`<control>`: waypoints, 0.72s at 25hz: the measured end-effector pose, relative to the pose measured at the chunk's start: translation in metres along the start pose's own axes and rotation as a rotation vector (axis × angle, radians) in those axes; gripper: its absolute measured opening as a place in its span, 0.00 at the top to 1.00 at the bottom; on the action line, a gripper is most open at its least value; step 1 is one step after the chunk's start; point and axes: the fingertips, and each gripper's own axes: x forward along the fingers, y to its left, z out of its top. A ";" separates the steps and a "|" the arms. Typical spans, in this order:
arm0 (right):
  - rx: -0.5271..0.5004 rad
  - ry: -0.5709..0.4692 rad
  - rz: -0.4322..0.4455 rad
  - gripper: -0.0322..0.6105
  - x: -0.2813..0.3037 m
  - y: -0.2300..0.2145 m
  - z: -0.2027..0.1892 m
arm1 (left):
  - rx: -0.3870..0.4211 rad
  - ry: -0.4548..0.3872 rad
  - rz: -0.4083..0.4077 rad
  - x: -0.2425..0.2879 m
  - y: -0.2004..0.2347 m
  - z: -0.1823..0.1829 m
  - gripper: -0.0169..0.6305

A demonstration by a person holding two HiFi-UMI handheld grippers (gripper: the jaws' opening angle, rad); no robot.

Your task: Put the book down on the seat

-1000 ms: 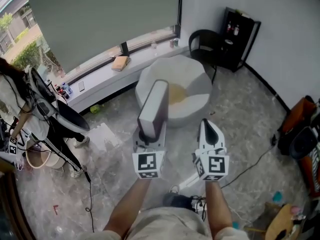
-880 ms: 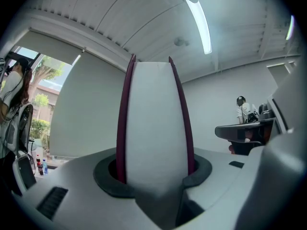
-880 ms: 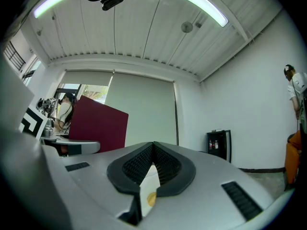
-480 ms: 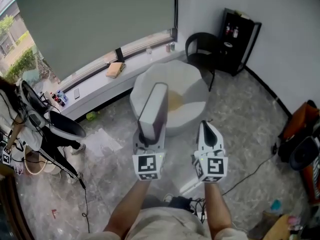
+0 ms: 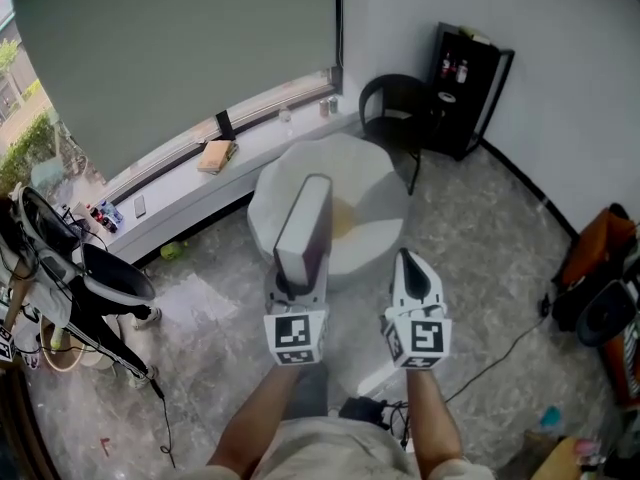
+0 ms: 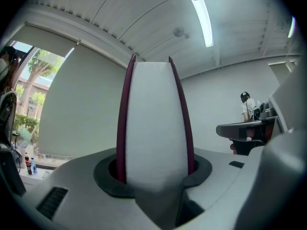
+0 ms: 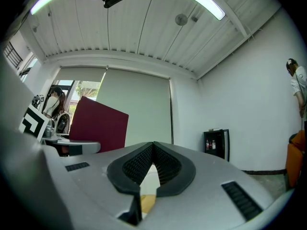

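Ahead of and below the person, the round white seat (image 5: 375, 173) lies just beyond the book (image 5: 305, 218), which is clamped lengthwise in the left hand-held gripper (image 5: 297, 273), while the right hand-held gripper (image 5: 410, 263) hangs beside it, jaws together and empty.

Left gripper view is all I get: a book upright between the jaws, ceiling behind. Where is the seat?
Observer: In the head view a round white seat stands straight ahead of the left gripper. The upper end of the book overlaps its near edge in the picture.
Operator: Is anything lying on it?
Observer: A yellowish patch shows near its middle, but I cannot tell what it is.
Operator: And my other hand?
Observer: The right gripper has its jaws together with nothing between them. It is level with the left one and clear of the book.
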 end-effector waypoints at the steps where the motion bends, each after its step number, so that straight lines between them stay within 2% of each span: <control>1: -0.002 0.003 -0.001 0.94 0.009 -0.002 -0.001 | 0.000 -0.002 -0.002 0.009 0.003 0.000 0.63; 16: -0.017 0.024 -0.046 0.94 0.199 -0.023 -0.009 | -0.018 0.001 -0.046 0.188 0.084 -0.006 0.63; 18: -0.015 0.052 -0.060 0.94 0.223 -0.024 -0.016 | -0.017 0.007 -0.057 0.211 0.095 -0.011 0.63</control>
